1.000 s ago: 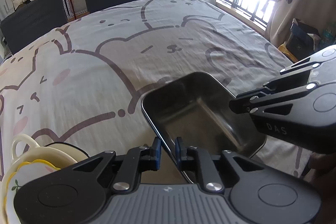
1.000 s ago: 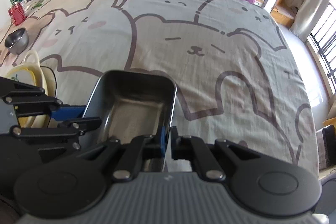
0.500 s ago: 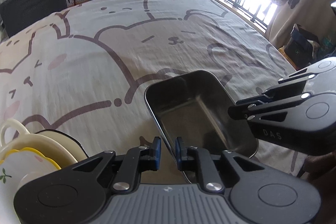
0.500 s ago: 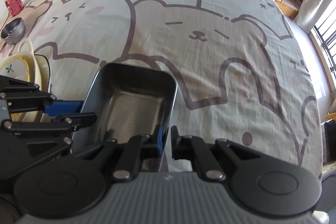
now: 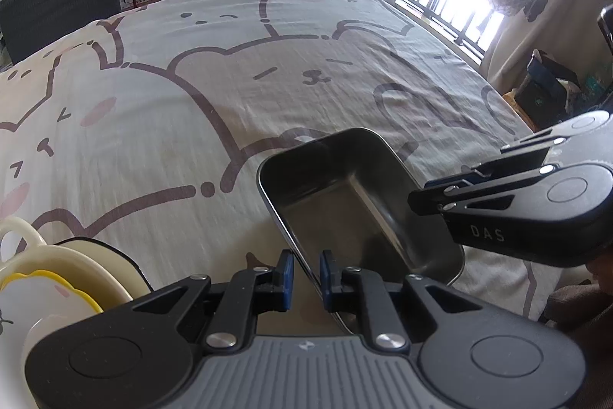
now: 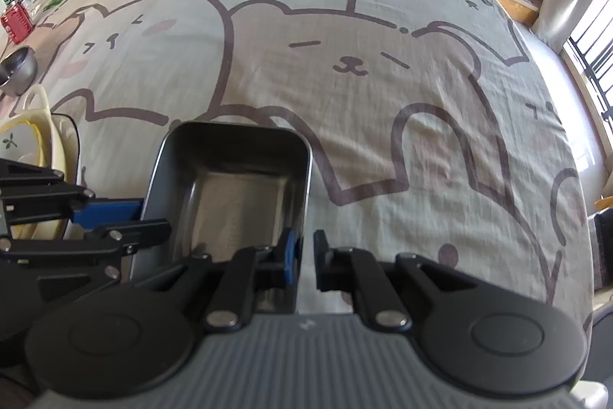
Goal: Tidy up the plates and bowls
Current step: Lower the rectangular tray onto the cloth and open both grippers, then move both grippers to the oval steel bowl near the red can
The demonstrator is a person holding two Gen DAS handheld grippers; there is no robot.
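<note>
Item 1. Left gripper point(image 5: 306, 273): blue-padded fingers straddle the left long rim of the metal tray point(image 5: 345, 206). A narrow gap shows between pads and wall in the left wrist view, so it cannot be told whether they pinch the rim or merely bracket it.

Item 2. Right gripper point(image 6: 304, 261): fingers a little apart, astride the tray's right long rim, one pad inside the wall and one outside. Whether the pads bear on the metal is likewise not clear.

Item 3. Metal tray, rectangular, rounded corners, nothing in it. It lies near the table's near edge, between the two grippers, its long axis running away toward the far edge. Whether it rests on the tablecloth point(image 6: 383, 64) or is lifted slightly cannot be told.

Item 4. Stacked crockery point(image 5: 57, 275): cream bowl with handle, yellow-rimmed dish inside, a dark-rimmed plate beneath, toward the near left corner, just beside the left gripper.

Item 5. Small steel bowl point(image 6: 17, 69) and red can point(image 6: 15, 23), along the left edge, well apart from the tray.

Step in hand (judged): a two-handed hold of the tray at opposite rims, for carrying or setting down.

Next move (judged): both rims kept level and moved together; thin slick walls may slip from a loose pinch.
</note>
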